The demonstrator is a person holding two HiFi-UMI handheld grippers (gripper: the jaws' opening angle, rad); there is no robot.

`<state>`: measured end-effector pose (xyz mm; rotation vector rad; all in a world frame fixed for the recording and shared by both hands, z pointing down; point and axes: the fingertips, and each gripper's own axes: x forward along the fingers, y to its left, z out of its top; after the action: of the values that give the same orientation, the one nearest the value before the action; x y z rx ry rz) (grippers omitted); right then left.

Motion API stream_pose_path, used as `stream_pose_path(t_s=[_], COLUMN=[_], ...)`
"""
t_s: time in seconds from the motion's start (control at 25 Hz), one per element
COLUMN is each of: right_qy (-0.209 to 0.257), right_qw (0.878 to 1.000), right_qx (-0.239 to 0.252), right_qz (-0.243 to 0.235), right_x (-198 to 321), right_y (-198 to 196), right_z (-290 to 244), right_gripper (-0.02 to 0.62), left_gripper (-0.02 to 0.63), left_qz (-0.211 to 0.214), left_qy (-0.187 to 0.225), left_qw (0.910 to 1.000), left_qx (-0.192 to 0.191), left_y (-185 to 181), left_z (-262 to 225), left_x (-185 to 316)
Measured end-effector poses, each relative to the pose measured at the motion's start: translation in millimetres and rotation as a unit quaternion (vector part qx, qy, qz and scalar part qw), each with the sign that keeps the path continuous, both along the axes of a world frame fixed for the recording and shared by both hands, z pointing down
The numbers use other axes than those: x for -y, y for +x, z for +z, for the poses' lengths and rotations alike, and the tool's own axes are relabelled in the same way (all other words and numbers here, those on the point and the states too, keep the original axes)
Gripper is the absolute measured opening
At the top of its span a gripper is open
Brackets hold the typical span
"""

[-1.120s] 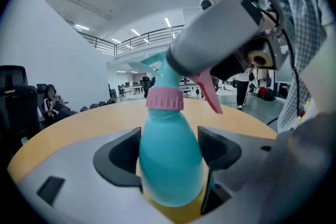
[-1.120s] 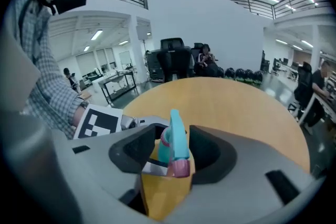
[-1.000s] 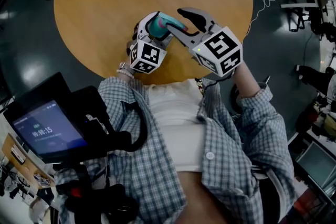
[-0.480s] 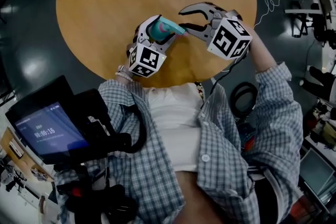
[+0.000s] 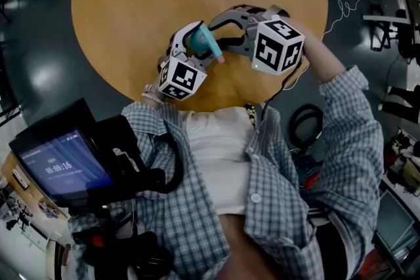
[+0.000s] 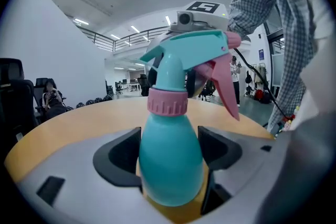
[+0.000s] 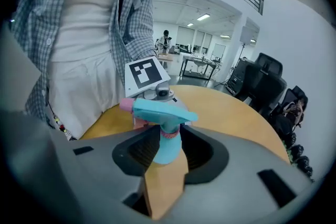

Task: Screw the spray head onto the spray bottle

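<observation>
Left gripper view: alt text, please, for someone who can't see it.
A teal spray bottle is gripped at its body by the left gripper over the wooden table, its spray head and pink trigger sitting on a pink collar. Behind the head, the right gripper's jaws have just been closing with that collar between them.

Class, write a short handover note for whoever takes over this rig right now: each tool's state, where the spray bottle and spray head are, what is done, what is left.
Left tool: shut on the spray bottle, over the table.
Right tool: jaws have just been closing round the pink collar; whether they press on it yet is unclear.
Done: spray head sits on the bottle neck.
Left: grip the collar and turn it tight; how far it is threaded cannot be seen.
</observation>
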<state>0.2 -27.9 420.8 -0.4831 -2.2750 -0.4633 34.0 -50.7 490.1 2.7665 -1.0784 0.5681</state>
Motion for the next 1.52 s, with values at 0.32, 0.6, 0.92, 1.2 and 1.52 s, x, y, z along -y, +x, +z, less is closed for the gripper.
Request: stream_pose_path(t_s=[0.32, 0.6, 0.92, 1.2, 1.52], right_qy=[-0.084, -0.122, -0.065, -0.055, -0.09], right_qw=[0.996, 0.972, 0.859, 0.759, 0.832], right_qx=[0.01, 0.104, 0.185, 0.201, 0.19], right_qz=[0.005, 0.171, 0.473, 0.617, 0.514], right_x=[-8.4, -3.8, 5.6, 17.8, 16.3], right_y=[-12.1, -11.0, -6.2, 1.2, 6.2], right_z=[4.5, -0.4, 1.3, 5.5, 4.4], right_gripper=[0.121, 0.12, 0.12, 0.12, 0.198], left_gripper=[0.328, 0.328, 0.328, 0.329, 0.33], left_qz=[0.002, -0.001, -0.027, -0.031, -0.013], left_qy=[-0.002, -0.001, 0.001, 0.011, 0.004], left_qw=[1.0, 1.0, 0.9996, 0.9994, 0.9999], left_qx=[0.002, -0.001, -0.007, -0.009, -0.006], left_y=[-1.9, -0.3, -1.8, 0.4, 6.2], left_z=[-0.4, -1.9, -0.8, 0.9, 5.1], left_x=[-3.2, -1.8, 3.8, 11.5, 13.0])
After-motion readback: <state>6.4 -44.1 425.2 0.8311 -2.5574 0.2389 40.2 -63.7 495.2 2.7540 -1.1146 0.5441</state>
